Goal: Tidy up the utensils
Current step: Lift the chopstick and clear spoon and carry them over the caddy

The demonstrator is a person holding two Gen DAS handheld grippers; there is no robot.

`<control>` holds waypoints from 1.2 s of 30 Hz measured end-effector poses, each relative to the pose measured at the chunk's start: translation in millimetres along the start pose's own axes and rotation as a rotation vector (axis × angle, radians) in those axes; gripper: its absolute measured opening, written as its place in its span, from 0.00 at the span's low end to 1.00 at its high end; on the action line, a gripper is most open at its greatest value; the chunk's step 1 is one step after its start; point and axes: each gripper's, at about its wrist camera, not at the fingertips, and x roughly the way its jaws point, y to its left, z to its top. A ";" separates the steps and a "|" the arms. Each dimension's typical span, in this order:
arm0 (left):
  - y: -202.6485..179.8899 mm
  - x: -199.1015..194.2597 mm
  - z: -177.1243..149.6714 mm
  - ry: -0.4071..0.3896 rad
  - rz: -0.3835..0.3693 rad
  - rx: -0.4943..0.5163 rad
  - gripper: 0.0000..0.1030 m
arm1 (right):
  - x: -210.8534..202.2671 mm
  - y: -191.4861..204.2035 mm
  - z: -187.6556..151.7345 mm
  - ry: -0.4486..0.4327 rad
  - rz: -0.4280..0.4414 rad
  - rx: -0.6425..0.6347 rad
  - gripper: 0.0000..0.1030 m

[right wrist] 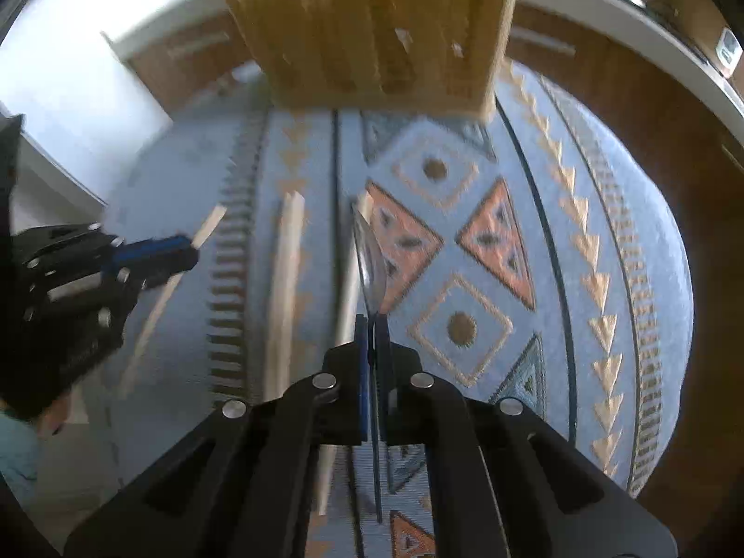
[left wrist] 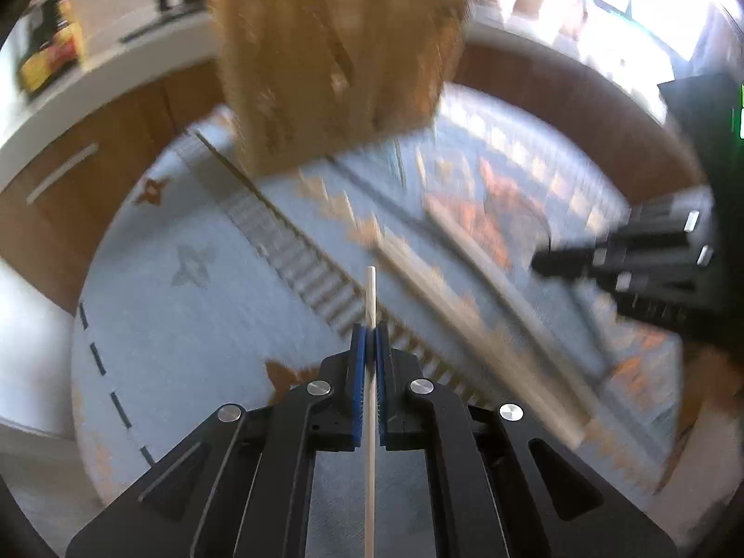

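Left tool [left wrist: 370,332] clenched on a chopstick [left wrist: 370,295]: pale, thin, straight, pinched between the blue pads [left wrist: 357,362], running back under the tool body and poking forward past the tips. Seen from the right wrist as well [right wrist: 186,249], off to the left, blue pads shut, with a pale stick end [right wrist: 208,228] jutting from them.

Right tool [right wrist: 372,321] clenched on a spoon [right wrist: 369,255]: shiny metal, thin dark handle passing between the shut pads and back under the tool, bowl ahead of the tips and seen nearly edge-on. Visible in the left wrist view [left wrist: 558,262] at the right edge, dark and blurred, tips together; held thing not discernible there.

Both tools pointed steeply down over a light blue patterned rug [right wrist: 465,242] with orange triangles, tan diamonds and toothed borders. Loose on the rug: more pale sticks [right wrist: 283,279], lying lengthwise between the two tools, streaked by motion blur; exact count unclear.

Beyond the tools, at the rug's far edge, a wooden organizer [right wrist: 372,23] with upright slotted divisions, blurred; also in the left wrist view [left wrist: 335,74]. Contents of its slots not readable.

Behind: brown cabinet fronts [left wrist: 69,172] under a white worktop [left wrist: 116,65], with a yellow and dark container [left wrist: 51,42] on it.
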 end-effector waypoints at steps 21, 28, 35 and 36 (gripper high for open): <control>16.0 -123.4 72.1 -0.688 -0.068 -0.169 0.02 | -135.4 -5.4 44.7 -0.656 0.205 -0.031 0.02; 31.3 -144.2 119.8 -0.971 -0.071 -0.241 0.02 | -163.6 -8.8 88.8 -0.780 0.154 -0.003 0.02; 31.3 -108.4 147.5 -1.107 0.028 -0.259 0.02 | -140.8 -8.6 130.4 -0.832 0.037 -0.013 0.02; 31.5 -102.4 149.7 -1.111 0.041 -0.250 0.02 | -137.1 -8.6 132.1 -0.831 0.029 -0.016 0.02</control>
